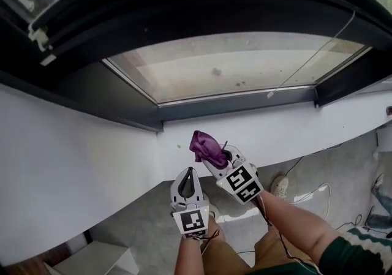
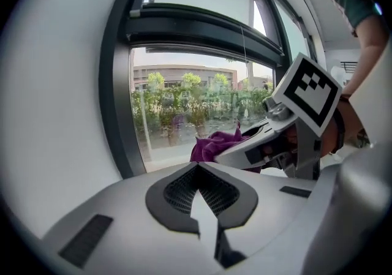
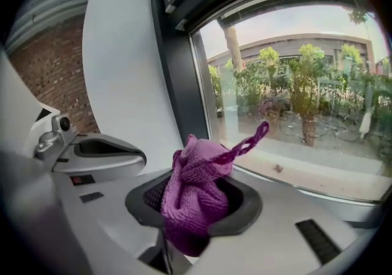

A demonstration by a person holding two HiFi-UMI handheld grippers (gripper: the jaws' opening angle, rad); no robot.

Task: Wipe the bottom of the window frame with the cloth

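A purple knitted cloth (image 1: 207,148) is bunched up in my right gripper (image 1: 217,158), whose jaws are shut on it; a thin loop sticks out of the cloth (image 3: 195,197). It hangs in front of the white wall, below the dark bottom rail of the window frame (image 1: 239,101). My left gripper (image 1: 187,177) sits just left of and lower than the right one, its jaws shut with nothing between them. In the left gripper view the cloth (image 2: 215,144) and the right gripper (image 2: 263,145) show ahead at the right.
The white wall (image 1: 79,163) runs under the window. An opened dark sash (image 1: 184,4) overhangs the glass, with a thin cord (image 1: 312,56) hanging across the pane. Cables (image 1: 312,194) and a shoe (image 1: 280,187) lie on the grey floor; a white box (image 1: 98,260) stands lower left.
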